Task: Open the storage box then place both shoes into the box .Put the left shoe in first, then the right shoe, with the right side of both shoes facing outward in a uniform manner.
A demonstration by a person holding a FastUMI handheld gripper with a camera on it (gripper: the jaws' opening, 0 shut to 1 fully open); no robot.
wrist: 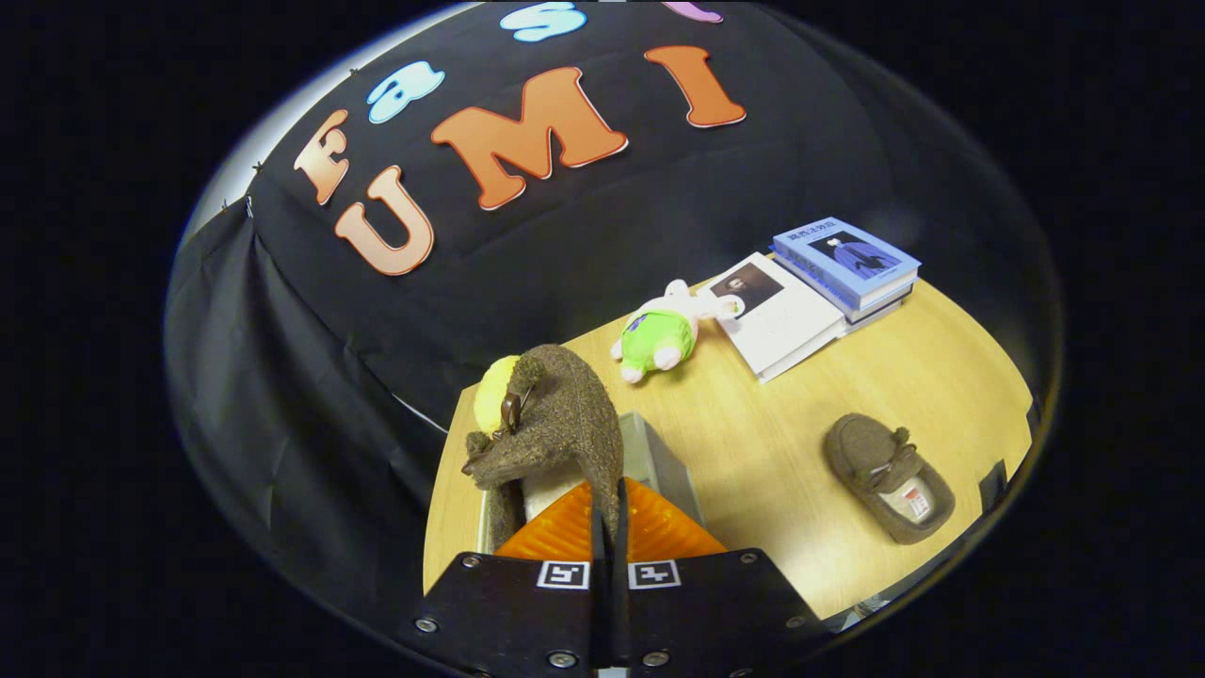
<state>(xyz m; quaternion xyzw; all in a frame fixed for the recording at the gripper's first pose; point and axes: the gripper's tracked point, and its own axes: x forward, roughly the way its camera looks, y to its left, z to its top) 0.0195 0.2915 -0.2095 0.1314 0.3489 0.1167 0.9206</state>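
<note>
Gripper view: your tongs are pinched tight on one shoe, its long axis pointing straight ahead over the box, the other shoe off right.

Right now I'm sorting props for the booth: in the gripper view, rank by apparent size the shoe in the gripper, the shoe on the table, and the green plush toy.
1. Shoe in the gripper, pinched by the orange fingers; its nearness to the camera inflates it.
2. Shoe on the table.
3. Green plush toy, farther off, so this rank is unsure.
</note>
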